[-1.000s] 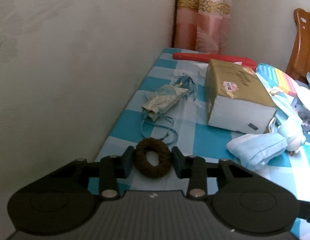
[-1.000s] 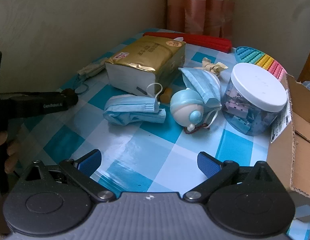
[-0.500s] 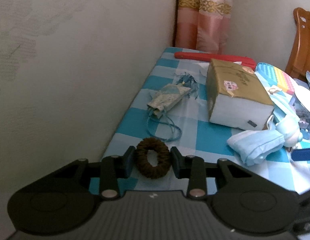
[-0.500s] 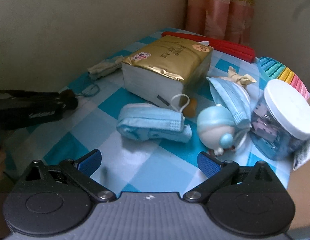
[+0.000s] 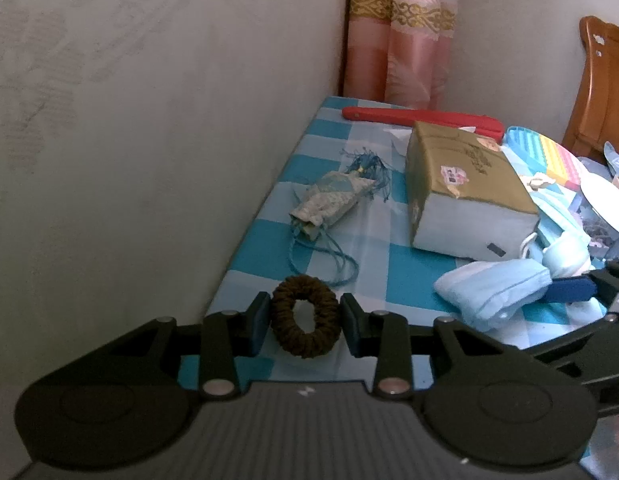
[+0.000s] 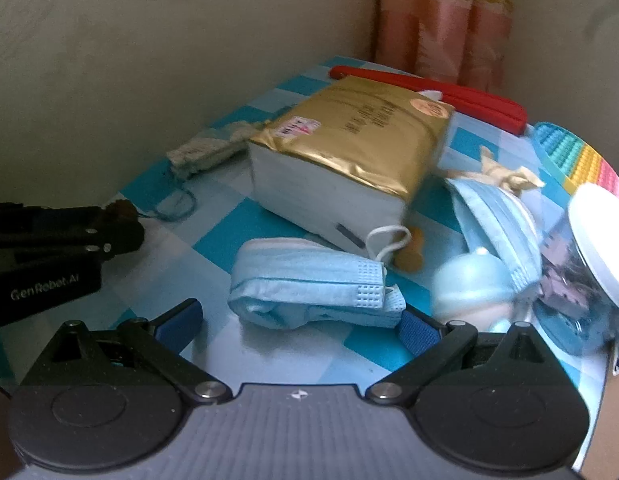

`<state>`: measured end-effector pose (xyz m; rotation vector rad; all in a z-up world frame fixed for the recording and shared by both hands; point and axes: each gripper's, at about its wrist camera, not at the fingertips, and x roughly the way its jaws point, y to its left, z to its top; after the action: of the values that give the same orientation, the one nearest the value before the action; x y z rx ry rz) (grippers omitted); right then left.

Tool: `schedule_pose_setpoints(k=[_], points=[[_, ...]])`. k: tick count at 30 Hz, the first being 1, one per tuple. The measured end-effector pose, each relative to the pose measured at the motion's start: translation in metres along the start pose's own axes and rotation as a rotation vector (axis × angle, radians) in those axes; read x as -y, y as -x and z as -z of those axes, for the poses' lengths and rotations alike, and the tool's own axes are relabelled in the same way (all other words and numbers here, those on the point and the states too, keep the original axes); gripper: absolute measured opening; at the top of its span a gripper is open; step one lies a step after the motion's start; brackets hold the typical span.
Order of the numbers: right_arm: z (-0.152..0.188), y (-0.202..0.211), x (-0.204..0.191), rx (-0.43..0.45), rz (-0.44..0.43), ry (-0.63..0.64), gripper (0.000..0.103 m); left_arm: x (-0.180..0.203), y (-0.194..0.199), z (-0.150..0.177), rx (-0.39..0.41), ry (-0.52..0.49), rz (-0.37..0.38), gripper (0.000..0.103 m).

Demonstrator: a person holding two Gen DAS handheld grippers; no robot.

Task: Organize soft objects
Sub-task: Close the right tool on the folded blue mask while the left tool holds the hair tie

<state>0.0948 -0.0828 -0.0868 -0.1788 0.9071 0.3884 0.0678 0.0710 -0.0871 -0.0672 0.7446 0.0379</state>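
The left gripper has its jaws pinching a dark brown fuzzy hair scrunchie, one pad on each side of the ring, right at the near-left corner of the blue-and-white checked tabletop beside the wall. Whether the scrunchie is lifted clear or resting on the cloth, I cannot tell from here.

Over on the other side, the right gripper is low over the cloth with its jaws spread wide, blue pads to either side of a folded pale blue face mask. The right-hand pad looks to be touching or just beside the mask's folded end; the left pad stands apart from it. So this looks like the approach to a second pick: one soft thing in hand, the next one lined up.

Behind the mask sits a gold-wrapped rectangular tissue pack, very close, with the mask's white ear loop curling up against it. A small cloth pouch with blue cords lies further along the wall.

Next, I'd judge, the right jaws need to drop a touch, centre on the mask and close across its folds. The layers are floppy, so a shallow pinch could catch only the top ply, and the loop may snag on the pack.
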Motion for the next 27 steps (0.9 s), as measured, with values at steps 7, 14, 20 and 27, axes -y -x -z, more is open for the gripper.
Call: schedule_pose_setpoints(k=[7, 14, 20, 27], points=[[-0.005, -0.005, -0.008, 0.016, 0.035, 0.029, 0.103, -0.001, -0.001, 0.001, -0.007, 0.005, 0.003, 0.036], [-0.009, -0.006, -0.013, 0.033, 0.069, 0.037, 0.099, -0.003, -0.003, -0.001, -0.011, 0.016, 0.003, 0.036], [-0.008, -0.001, -0.017, 0.03, 0.071, 0.062, 0.085, -0.003, -0.002, -0.001, -0.015, 0.02, 0.002, 0.036], [-0.004, 0.013, -0.014, 0.05, 0.078, 0.055, 0.08, -0.002, 0.005, -0.002, -0.013, 0.011, -0.004, 0.036]])
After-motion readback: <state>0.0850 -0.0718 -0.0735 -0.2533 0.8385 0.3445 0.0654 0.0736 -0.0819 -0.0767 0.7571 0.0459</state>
